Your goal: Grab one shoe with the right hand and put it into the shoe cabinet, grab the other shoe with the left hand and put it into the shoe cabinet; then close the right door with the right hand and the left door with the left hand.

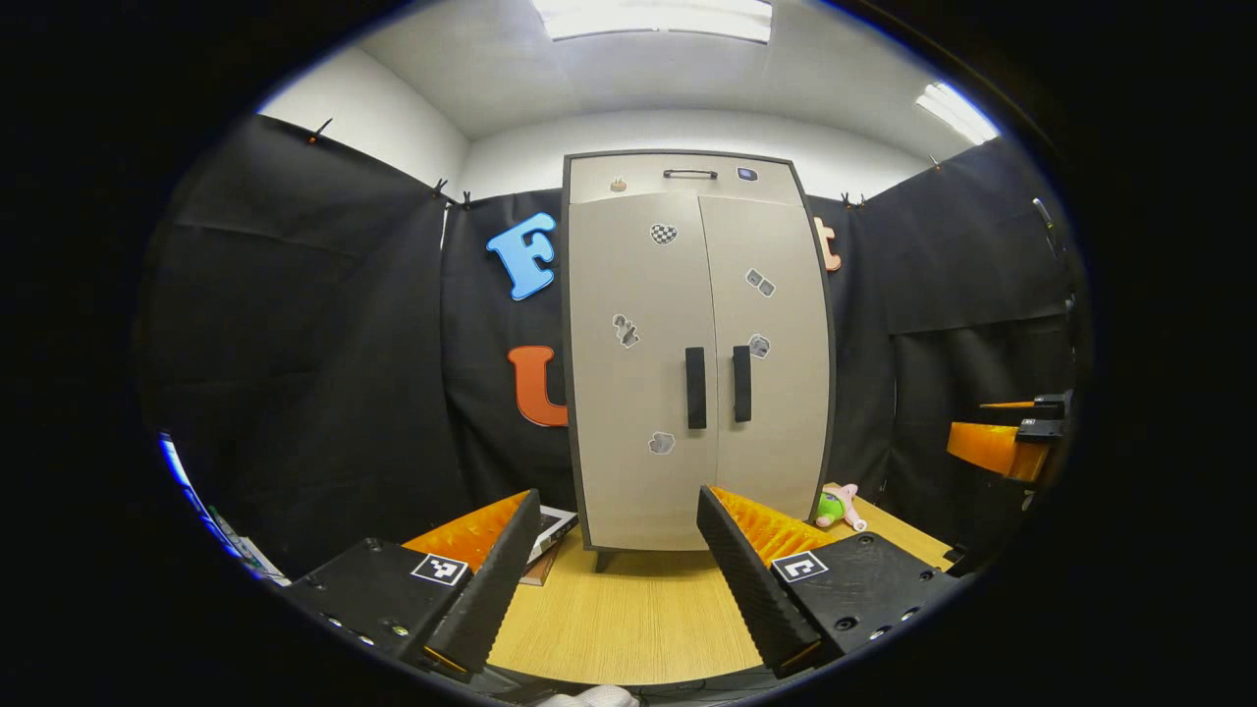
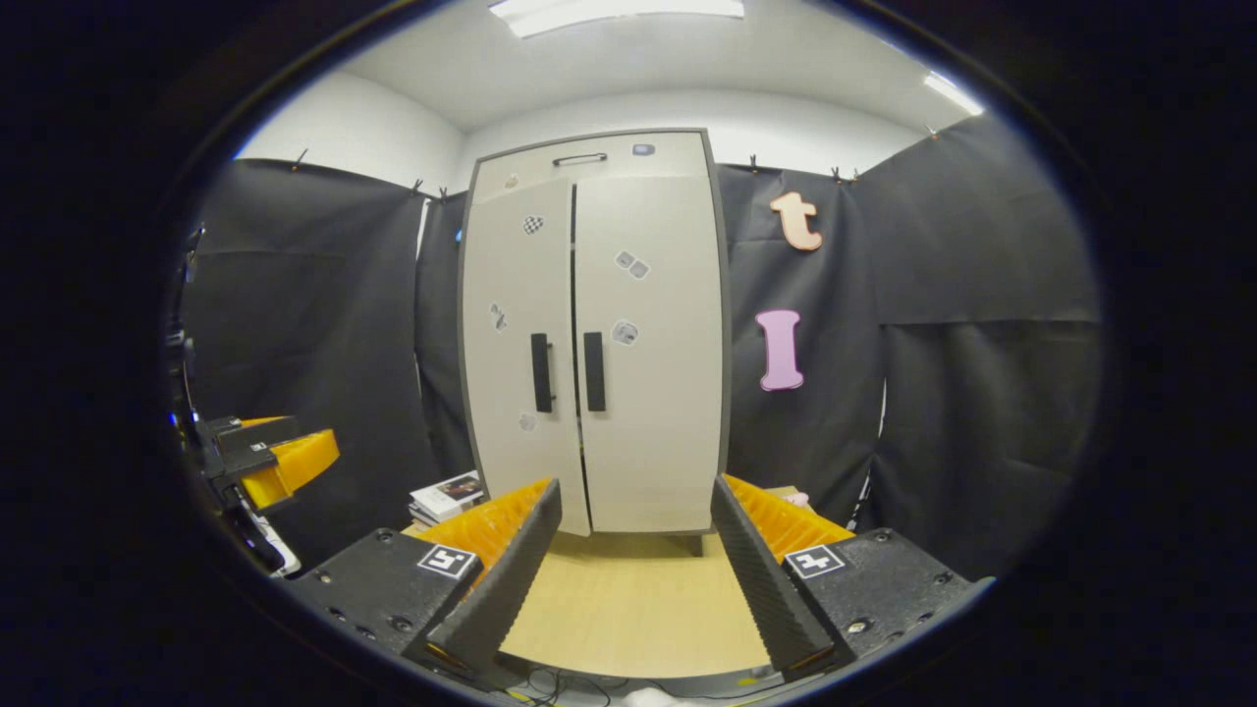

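Left gripper view: shoe cabinet (image 1: 692,353) seen with both doors shut; left gripper (image 1: 619,579) and right gripper (image 2: 633,579) spread wide, nothing held.

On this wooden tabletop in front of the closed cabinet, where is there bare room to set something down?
The light wooden tabletop is bare in front of the tall beige two-door cabinet, between the open left gripper fingers. It is crowded at the cabinet's sides: stacked books on one side, a green and pink toy on the other.
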Demonstrator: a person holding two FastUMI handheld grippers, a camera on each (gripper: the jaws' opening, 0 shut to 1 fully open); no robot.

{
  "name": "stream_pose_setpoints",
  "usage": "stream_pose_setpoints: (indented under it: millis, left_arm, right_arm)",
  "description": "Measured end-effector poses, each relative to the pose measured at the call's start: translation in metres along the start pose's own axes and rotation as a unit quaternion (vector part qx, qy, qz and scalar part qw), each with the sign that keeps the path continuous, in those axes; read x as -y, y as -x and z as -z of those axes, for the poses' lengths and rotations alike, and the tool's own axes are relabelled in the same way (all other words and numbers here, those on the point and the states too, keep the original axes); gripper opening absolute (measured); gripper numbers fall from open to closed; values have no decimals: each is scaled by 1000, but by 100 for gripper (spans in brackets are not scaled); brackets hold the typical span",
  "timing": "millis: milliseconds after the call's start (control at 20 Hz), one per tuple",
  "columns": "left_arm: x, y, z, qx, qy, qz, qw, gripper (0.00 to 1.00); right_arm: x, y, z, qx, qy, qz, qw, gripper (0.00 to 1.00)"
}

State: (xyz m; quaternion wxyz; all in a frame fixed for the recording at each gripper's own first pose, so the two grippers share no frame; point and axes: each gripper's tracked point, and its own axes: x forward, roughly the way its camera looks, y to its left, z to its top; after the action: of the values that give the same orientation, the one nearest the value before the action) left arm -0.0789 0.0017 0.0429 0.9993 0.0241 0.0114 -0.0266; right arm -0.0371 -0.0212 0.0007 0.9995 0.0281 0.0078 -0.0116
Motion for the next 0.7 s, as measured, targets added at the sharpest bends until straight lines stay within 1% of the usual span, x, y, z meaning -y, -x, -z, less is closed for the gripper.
stream_pose_setpoints:
  millis: [300,350,450,500,700]
  left_arm:
    - [0,-1,0,0,-4,10,1000,96]
    - [0,-2,0,0,-4,11,1000,100]
    - [1,-2,-2,1,-5,15,1000,100]
    - [0,-2,-1,1,-6,16,1000,96]
    - [2,-2,-1,1,-7,21,1000,96]
  right_arm:
    - [-1,0,-1,3,1,7,1000,99]
    - [-1,1,-1,4,0,8,1000,99]
    - [-3,1,-1,5,-1,10,1000,99]
    - [-3,1,-1,4,-1,11,1000,99]
    - [-5,1,1,4,0,12,1000,99]
